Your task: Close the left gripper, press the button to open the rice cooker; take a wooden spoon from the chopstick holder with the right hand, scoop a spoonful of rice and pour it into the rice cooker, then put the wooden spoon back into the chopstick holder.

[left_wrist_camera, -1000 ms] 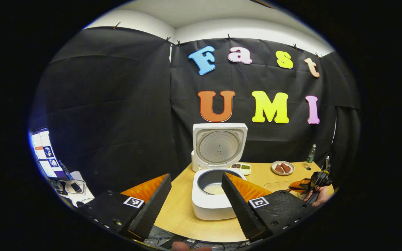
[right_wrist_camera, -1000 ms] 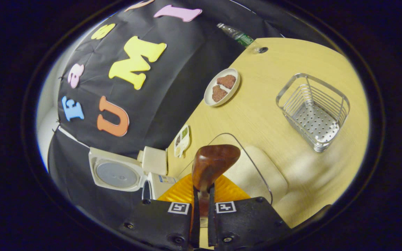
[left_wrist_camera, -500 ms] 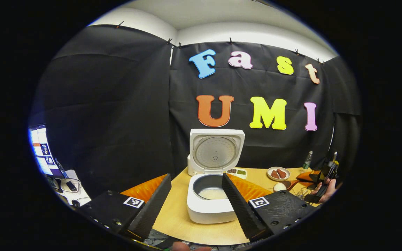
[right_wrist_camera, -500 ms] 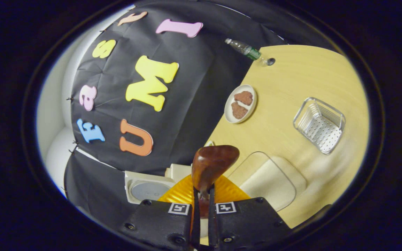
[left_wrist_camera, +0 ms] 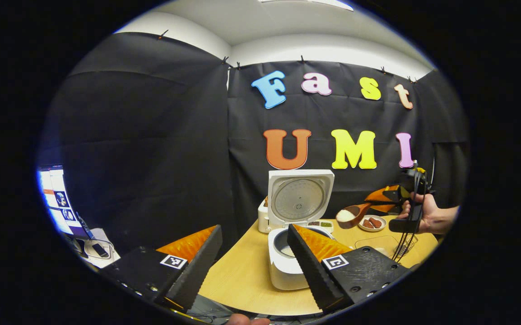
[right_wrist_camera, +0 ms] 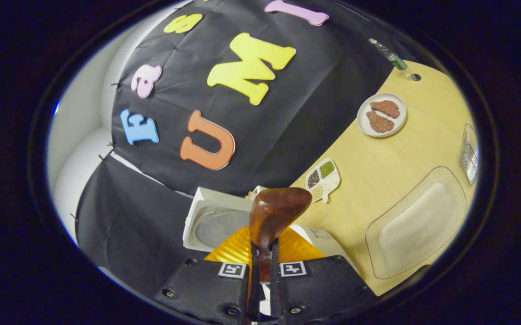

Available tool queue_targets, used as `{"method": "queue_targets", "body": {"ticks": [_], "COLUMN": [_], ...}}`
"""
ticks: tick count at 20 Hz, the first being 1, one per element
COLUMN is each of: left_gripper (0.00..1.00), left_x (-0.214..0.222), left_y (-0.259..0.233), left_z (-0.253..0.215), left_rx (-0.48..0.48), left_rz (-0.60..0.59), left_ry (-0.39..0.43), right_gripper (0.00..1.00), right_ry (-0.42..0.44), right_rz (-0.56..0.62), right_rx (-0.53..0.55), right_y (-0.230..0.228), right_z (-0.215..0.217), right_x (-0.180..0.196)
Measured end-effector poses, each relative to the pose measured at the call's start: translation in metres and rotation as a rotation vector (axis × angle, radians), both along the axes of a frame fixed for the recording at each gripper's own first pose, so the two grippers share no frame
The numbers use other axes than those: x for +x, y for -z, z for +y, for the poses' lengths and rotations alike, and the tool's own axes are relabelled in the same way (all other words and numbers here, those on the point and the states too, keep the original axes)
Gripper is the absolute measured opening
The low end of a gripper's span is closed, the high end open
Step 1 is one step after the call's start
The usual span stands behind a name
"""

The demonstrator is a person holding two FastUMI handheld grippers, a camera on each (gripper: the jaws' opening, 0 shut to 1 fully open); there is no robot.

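One rice cooker [left_wrist_camera: 287, 266], lid up; one wooden spoon [right_wrist_camera: 275, 216] of rice clenched in right claw [right_wrist_camera: 261, 253]; left claw [left_wrist_camera: 253, 253] spread, empty.

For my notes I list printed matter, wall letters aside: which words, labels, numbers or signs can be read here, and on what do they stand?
No word or number can be read.
Rice cooker, sticker on its side: blurred.
Bottle, label: too small.
Screen: too small.
Left gripper and right gripper: square coded markers, no words.
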State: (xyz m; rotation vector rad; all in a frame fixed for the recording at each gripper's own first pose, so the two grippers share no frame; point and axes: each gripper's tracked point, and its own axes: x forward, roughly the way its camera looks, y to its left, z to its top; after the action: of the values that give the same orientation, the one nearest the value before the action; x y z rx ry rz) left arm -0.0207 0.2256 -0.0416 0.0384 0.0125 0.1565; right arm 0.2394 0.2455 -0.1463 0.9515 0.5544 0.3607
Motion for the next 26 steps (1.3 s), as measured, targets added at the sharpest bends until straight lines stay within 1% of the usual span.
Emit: {"method": "queue_targets", "body": {"ticks": [2, 4, 7, 8, 12, 13, 17, 21, 23, 24, 25, 26], "left_gripper": [0.94, 0.94, 0.94, 0.94, 0.94, 0.94, 0.93, 0.94, 0.94, 0.84, 0.94, 0.94], "left_x": [0.000, 0.003, 0.006, 0.005, -0.002, -0.004, -0.007, -0.005, -0.006, -0.007, -0.007, -0.007], "left_y": [0.000, 0.002, 0.009, 0.012, 0.021, 0.021, 0.023, 0.022, 0.017, 0.016, 0.016, 0.016], "left_z": [0.006, 0.008, 0.023, 0.027, 0.029, 0.029, 0.019, 0.011, 0.007, 0.006, 0.004, 0.002], "left_rx": [-0.012, -0.033, -0.057, -0.055, -0.016, -0.007, -0.023, -0.037, -0.028, -0.026, -0.028, -0.033], "left_rz": [-0.023, -0.032, -0.044, -0.048, -0.044, -0.049, -0.045, -0.042, -0.048, -0.047, -0.045, -0.038], "left_ry": [0.041, 0.058, 0.037, 0.028, 0.022, 0.019, 0.033, 0.037, 0.042, 0.042, 0.042, 0.044], "right_gripper": [0.14, 0.14, 0.14, 0.14, 0.14, 0.14, 0.14, 0.14, 0.14, 0.14, 0.14, 0.14], "right_ry": [-0.022, -0.042, -0.064, -0.072, -0.095, -0.102, -0.145, -0.198, -0.224, -0.235, -0.242, -0.247], "right_rz": [0.016, 0.017, -0.017, -0.030, -0.087, -0.111, -0.208, -0.368, -0.443, -0.475, -0.506, -0.534], "right_rx": [-0.085, -0.182, -0.307, -0.349, -0.532, -0.565, -0.725, -0.917, -0.995, -1.026, -1.057, -1.085], "right_y": [0.011, 0.026, 0.036, 0.042, 0.045, 0.042, 0.035, 0.010, 0.005, 0.001, -0.002, -0.006], "right_z": [0.025, 0.045, 0.065, 0.070, 0.083, 0.087, 0.102, 0.119, 0.126, 0.129, 0.132, 0.135], "right_x": [0.005, 0.009, 0.015, 0.012, 0.016, 0.018, 0.017, 0.010, 0.009, 0.012, 0.008, 0.005]}}
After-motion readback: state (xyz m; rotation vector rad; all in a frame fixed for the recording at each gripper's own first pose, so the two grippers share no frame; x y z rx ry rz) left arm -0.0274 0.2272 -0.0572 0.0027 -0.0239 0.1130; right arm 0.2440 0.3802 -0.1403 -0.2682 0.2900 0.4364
